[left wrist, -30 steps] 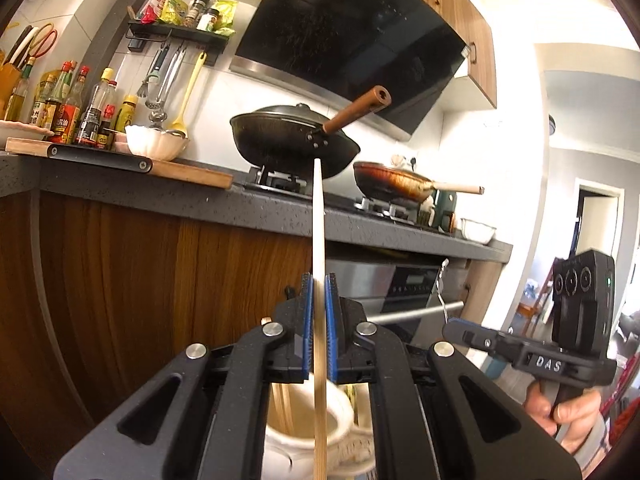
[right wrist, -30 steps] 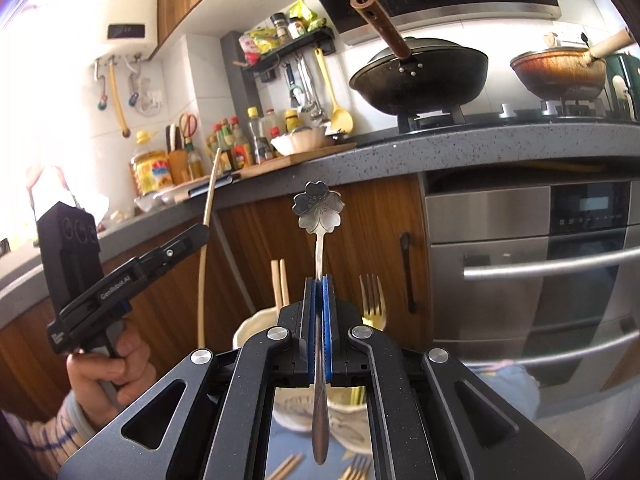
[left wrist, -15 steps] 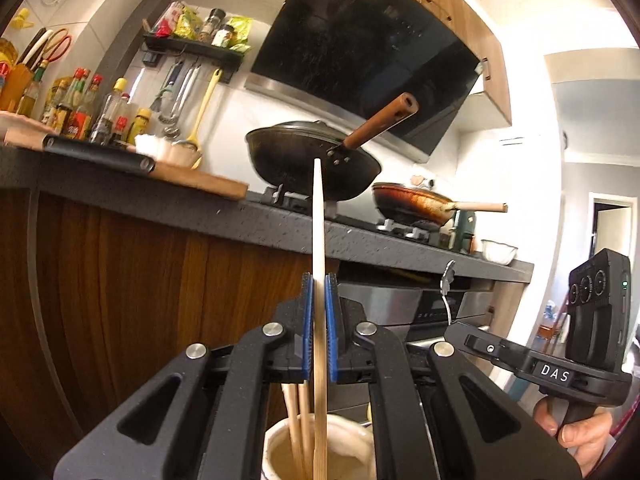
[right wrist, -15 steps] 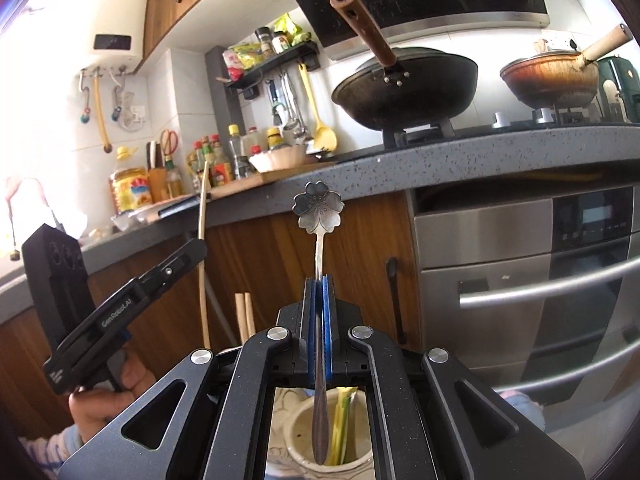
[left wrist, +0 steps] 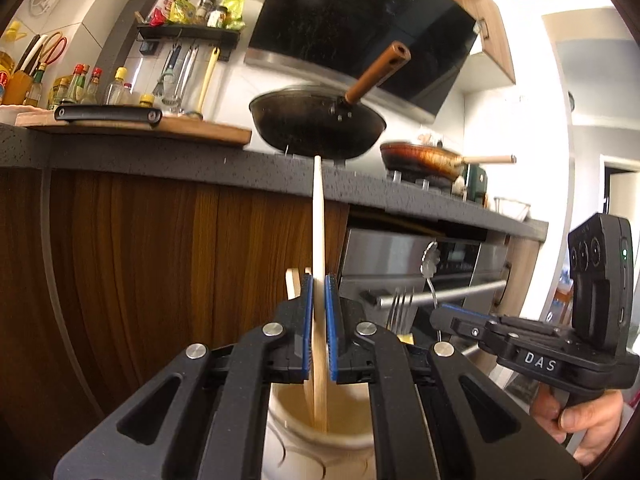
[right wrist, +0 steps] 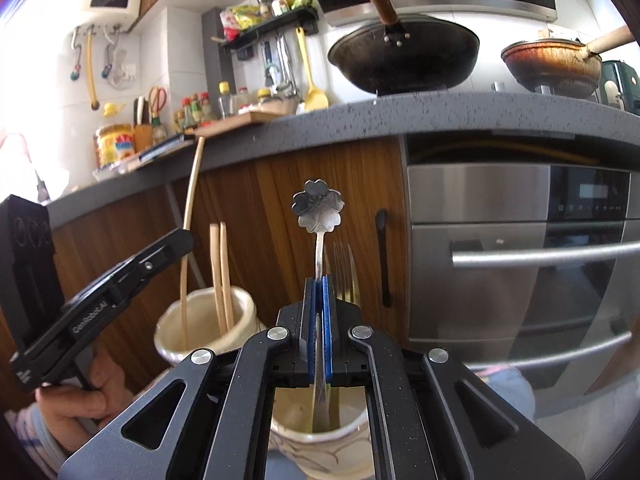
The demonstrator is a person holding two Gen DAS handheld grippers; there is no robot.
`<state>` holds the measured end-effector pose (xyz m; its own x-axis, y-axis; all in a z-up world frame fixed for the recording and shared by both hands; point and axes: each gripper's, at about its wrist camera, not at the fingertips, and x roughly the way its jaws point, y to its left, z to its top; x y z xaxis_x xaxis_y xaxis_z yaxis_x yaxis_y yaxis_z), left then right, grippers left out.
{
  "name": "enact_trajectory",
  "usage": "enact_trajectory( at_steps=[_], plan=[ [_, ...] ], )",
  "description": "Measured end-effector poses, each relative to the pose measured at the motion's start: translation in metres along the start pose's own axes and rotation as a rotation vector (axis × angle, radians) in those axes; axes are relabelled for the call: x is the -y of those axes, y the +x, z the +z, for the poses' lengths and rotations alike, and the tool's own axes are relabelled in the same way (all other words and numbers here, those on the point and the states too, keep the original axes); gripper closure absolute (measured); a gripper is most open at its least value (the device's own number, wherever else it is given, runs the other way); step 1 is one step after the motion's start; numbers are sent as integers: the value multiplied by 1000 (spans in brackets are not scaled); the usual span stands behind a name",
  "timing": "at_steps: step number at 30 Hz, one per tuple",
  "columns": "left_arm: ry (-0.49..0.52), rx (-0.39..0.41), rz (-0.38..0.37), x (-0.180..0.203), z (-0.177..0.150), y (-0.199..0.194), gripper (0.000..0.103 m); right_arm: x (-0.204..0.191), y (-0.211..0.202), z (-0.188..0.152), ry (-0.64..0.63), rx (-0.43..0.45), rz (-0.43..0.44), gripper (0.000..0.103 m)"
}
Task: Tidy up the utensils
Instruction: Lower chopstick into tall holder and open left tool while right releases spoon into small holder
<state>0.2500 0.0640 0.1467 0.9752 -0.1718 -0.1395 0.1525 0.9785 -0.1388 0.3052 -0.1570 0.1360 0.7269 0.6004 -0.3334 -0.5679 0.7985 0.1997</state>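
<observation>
Two handheld grippers are lowering utensils into ceramic holders below a kitchen bench. The left gripper (left wrist: 319, 326) is clamping its blue fingers (left wrist: 306, 328) on a wooden chopstick (left wrist: 318, 216), which is standing upright, its lower end already dipping inside the cream holder (left wrist: 280, 412) directly beneath, beside two other chopsticks (right wrist: 221, 276). The right gripper (right wrist: 319, 328) is gripping a flower-ended spoon (right wrist: 318, 210), also vertical, its lower tip reaching into a second patterned holder (right wrist: 320, 450) where a fork (right wrist: 343, 268) is standing. Each utensil's long axis is lining up with its holder's mouth, so a release looks sufficient.
</observation>
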Motion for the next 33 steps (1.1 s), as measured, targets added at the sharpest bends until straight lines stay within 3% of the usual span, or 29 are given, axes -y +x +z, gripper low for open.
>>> enact_trajectory(
  at_steps=[10,21,33],
  plan=[
    [66,-105,78,11,-11,10,97,-2,12,-15,-27,-108,-49,99],
    [76,-142,104,8,-15,17,97,0,20,-20,-33,-149,-62,99],
    [80,-127,90,5,-10,13,77,2,12,-17,-14,-123,-49,95]
  ],
)
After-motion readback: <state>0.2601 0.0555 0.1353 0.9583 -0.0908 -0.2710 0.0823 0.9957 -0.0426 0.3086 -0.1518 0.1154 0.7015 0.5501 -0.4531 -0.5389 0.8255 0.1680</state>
